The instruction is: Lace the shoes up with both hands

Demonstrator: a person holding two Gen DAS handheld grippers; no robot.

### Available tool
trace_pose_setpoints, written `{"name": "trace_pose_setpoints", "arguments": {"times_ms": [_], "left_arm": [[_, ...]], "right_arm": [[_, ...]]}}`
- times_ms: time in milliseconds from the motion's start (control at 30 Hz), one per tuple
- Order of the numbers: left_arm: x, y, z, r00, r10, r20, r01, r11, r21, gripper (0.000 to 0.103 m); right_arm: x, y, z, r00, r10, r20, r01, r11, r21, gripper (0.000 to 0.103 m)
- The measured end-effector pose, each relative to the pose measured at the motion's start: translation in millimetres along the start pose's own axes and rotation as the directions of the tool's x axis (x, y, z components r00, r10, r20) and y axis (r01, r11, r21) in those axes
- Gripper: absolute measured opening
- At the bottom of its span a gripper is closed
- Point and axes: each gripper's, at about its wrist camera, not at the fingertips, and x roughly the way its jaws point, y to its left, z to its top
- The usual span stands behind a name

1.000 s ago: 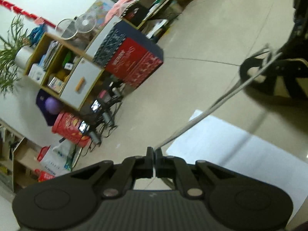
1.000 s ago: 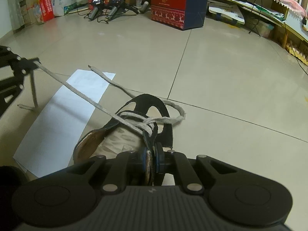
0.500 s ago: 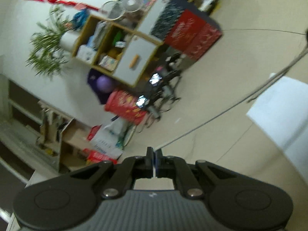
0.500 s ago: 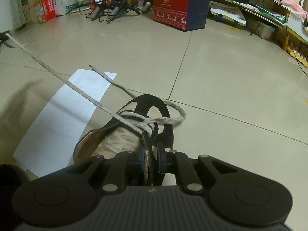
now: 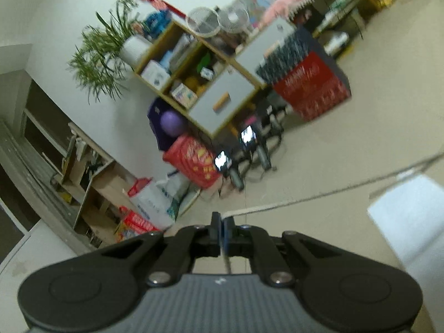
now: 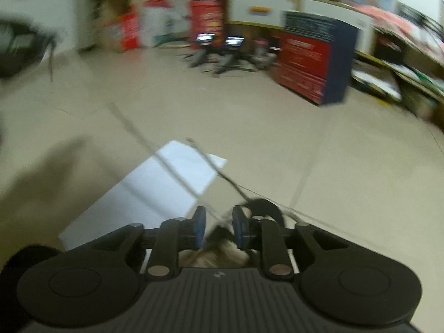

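Shoelace (image 5: 319, 198) pinched taut in the left gripper (image 5: 222, 229); shoe (image 6: 260, 208) low in the right view.
Left wrist view: the gripper is clamped on a thin, flat woven cord running to the right edge of the frame; soft and limp, likely best gripped near its end. Right wrist view (blurred): the right gripper (image 6: 218, 229) stands parted, holding nothing, over the dark-strapped shoe with its pale insole at lower centre; two lace strands cross white paper (image 6: 155, 191) on the tiled floor (image 6: 277, 127).

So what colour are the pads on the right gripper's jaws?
Blue pads, clearest in the right wrist view.
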Motion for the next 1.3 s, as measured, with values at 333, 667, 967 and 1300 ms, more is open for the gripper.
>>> {"name": "trace_pose_setpoints", "arguments": {"times_ms": [333, 667, 967, 1300], "left_arm": [[-33.9, 16.0, 45.3, 0.972, -0.021, 0.233, 0.034, 0.998, -0.053, 0.006], [-38.5, -19.9, 83.7, 0.892, -0.193, 0.408, 0.252, 0.963, -0.094, 0.007], [-35.1, 3.0, 93.7, 0.888, -0.126, 0.443, 0.207, 0.968, -0.140, 0.007], [-47.9, 14.2, 218.3, 0.609, -0.393, 0.689, 0.662, 0.730, -0.168, 0.007]], "right_arm": [[-28.6, -17.7, 49.2, 0.963, 0.029, 0.268, -0.045, 0.998, 0.053, 0.003], [-138.2, -98.6, 56.8, 0.697, -0.459, 0.552, 0.216, 0.867, 0.449, 0.000], [-92.9, -114.1, 16.1, 0.938, -0.113, 0.327, -0.016, 0.930, 0.367, 0.034], [-94.1, -69.4, 33.3, 0.941, 0.006, 0.337, -0.099, 0.961, 0.259, 0.048]]}}
